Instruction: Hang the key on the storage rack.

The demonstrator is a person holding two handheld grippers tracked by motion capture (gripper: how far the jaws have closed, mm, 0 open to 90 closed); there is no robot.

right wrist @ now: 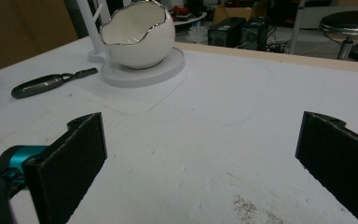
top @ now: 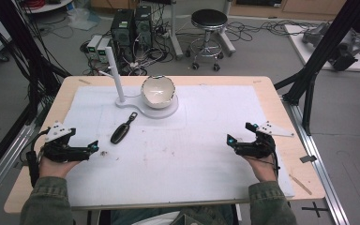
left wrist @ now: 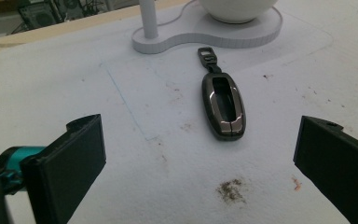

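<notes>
A dark, glossy car key fob (top: 123,129) (left wrist: 223,106) (right wrist: 46,84) with a loop at its far end lies flat on the white mat. Behind it stands a white egg-shaped bowl (top: 157,91) (right wrist: 137,35) with a jagged silver rim, on a white stand (top: 164,110) (left wrist: 205,35) with an upright post (top: 114,75). My left gripper (top: 93,146) (left wrist: 198,163) rests at the left of the table, open, with the fob a short way ahead of its jaws. At the right, my right gripper (top: 240,133) (right wrist: 200,158) is open over bare mat, with nothing between its jaws.
The white mat (top: 201,140) covers most of the wooden table (top: 281,117). A small dirt smudge (top: 104,153) (left wrist: 230,189) marks the mat by the left gripper. Beyond the table are computer towers (top: 131,26), a stool (top: 208,28), cables and black frame legs (top: 314,61).
</notes>
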